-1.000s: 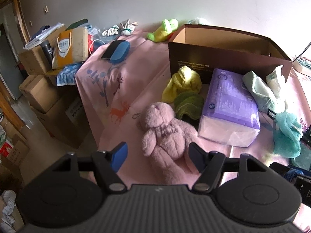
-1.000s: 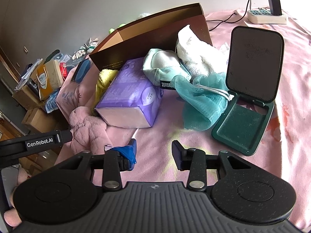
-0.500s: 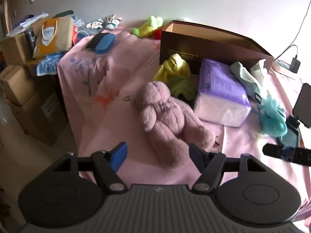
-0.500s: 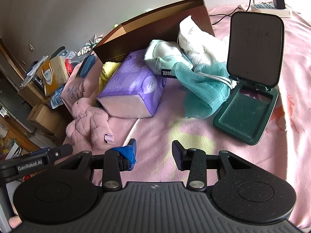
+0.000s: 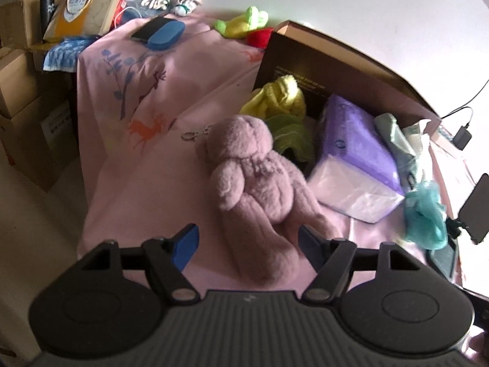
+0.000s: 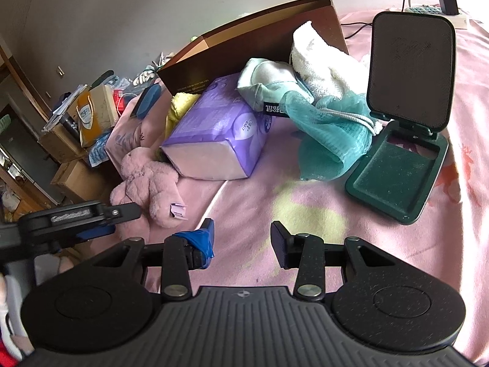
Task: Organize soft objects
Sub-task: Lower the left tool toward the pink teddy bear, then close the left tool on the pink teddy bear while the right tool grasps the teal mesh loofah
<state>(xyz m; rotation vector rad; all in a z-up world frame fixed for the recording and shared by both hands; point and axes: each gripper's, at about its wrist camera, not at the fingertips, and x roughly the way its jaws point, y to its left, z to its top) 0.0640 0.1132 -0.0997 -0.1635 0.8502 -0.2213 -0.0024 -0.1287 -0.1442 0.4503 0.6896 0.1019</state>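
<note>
A pink plush bunny (image 5: 259, 189) lies face up on the pink cloth, its legs between the jaws of my open left gripper (image 5: 247, 244). It also shows in the right wrist view (image 6: 146, 183), with the left gripper (image 6: 91, 220) beside it. Behind it lie a yellow cloth (image 5: 281, 94), a green cloth (image 5: 290, 134), a purple tissue pack (image 5: 357, 156), a mint pouch (image 6: 269, 85), a white towel (image 6: 324, 67) and a teal mesh bag (image 6: 330, 128). My right gripper (image 6: 241, 241) is open and empty above bare cloth.
A brown cardboard box (image 5: 336, 64) stands open behind the soft things. A dark green hinged case (image 6: 403, 140) lies open at right. A yellow-green plush (image 5: 241, 24) and a blue case (image 5: 162, 33) lie at the far end. Cardboard boxes (image 5: 18, 91) stand on the floor, left.
My left gripper has swung left and come back closer over the bunny, whose legs now lie between its jaws. The right gripper has pulled back slightly; both stay open.
</note>
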